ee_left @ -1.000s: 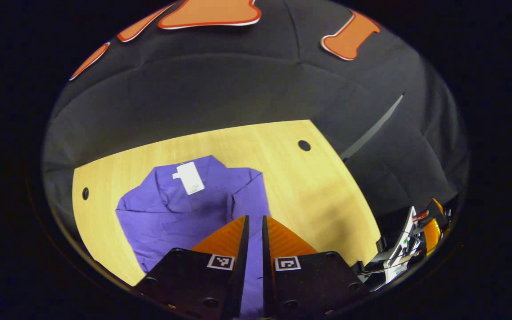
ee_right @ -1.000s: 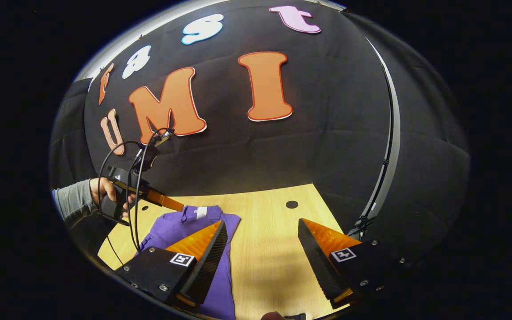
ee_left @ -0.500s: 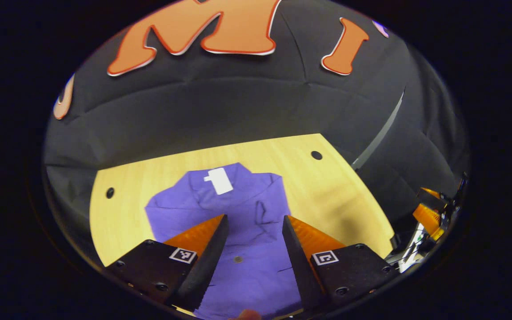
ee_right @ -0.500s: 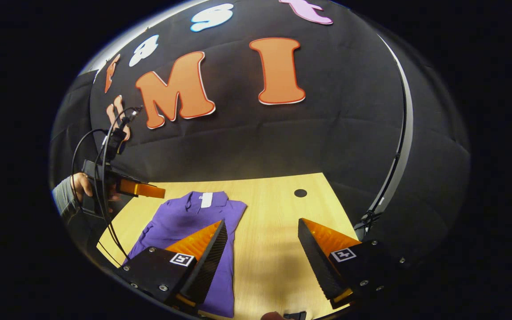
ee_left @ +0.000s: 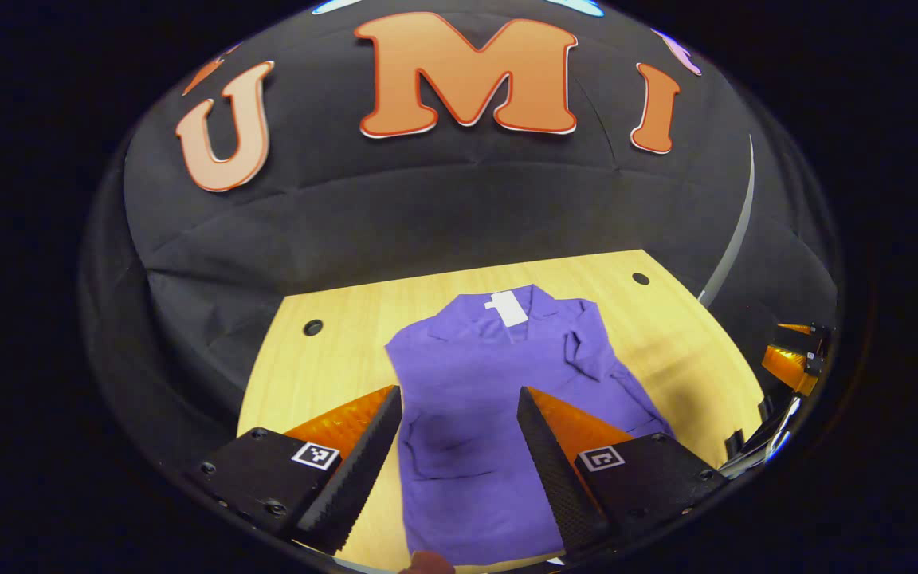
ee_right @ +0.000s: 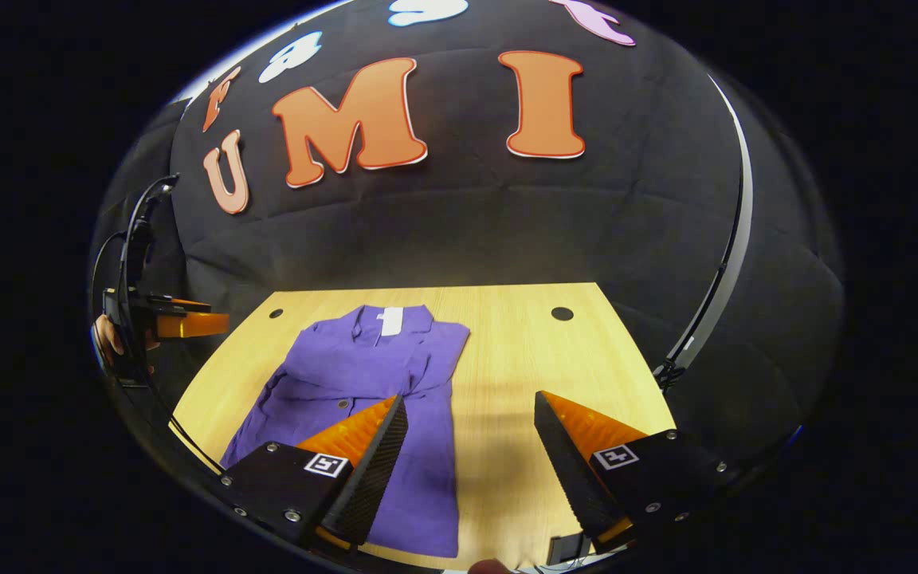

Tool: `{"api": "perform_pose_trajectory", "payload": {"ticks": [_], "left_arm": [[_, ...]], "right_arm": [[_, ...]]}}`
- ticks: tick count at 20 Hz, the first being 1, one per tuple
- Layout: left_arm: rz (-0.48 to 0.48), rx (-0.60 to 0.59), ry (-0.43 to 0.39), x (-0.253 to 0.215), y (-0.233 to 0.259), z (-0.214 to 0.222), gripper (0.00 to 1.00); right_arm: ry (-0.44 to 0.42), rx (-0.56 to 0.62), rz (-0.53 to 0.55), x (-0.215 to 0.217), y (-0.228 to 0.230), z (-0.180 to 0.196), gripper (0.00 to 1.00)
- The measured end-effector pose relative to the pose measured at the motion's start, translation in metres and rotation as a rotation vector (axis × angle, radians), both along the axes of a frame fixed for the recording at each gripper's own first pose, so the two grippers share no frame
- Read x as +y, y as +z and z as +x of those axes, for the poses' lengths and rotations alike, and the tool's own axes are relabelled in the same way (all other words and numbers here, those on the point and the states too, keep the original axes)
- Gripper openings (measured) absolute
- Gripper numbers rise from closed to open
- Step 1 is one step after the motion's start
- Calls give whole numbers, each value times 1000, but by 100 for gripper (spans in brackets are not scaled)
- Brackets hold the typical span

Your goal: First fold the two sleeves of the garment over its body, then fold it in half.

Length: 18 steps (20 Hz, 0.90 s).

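While both grippers hang above the table, the scene reads so:
Garment: purple garment (ee_left: 475, 414) lies flat on the wooden table (ee_left: 323, 375), collar toward the booth wall, white tag (ee_left: 507, 308) at the neck; both sleeves lie folded over the body.
Left gripper: left gripper (ee_left: 459, 446) hovers over the garment's lower half, fingers spread wide, holding nothing.
Right gripper: right gripper (ee_right: 471, 462) hovers over the garment's edge and bare table beside it, fingers spread, holding nothing.
Table: round holes near the far corners.
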State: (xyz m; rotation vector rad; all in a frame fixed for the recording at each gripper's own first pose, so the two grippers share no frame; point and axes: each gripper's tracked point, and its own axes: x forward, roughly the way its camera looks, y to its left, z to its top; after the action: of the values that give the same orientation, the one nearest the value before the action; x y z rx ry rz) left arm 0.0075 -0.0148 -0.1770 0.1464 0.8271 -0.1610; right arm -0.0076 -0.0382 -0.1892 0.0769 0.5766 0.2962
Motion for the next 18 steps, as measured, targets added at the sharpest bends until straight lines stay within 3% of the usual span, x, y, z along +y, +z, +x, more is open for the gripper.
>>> {"api": "perform_pose_trajectory", "payload": {"ticks": [7, 14, 18], "left_arm": [[-15, 99, 17, 52, -34, -84, 98], [8, 264, 41, 78, -92, -139, 99], [8, 384, 46, 79, -135, -173, 99]], "right_arm": [[20, 104, -60, 34, -35, -47, 96], [17, 322, -156, 34, -104, -99, 96], [33, 457, -137, 39, -145, -126, 97]]}}
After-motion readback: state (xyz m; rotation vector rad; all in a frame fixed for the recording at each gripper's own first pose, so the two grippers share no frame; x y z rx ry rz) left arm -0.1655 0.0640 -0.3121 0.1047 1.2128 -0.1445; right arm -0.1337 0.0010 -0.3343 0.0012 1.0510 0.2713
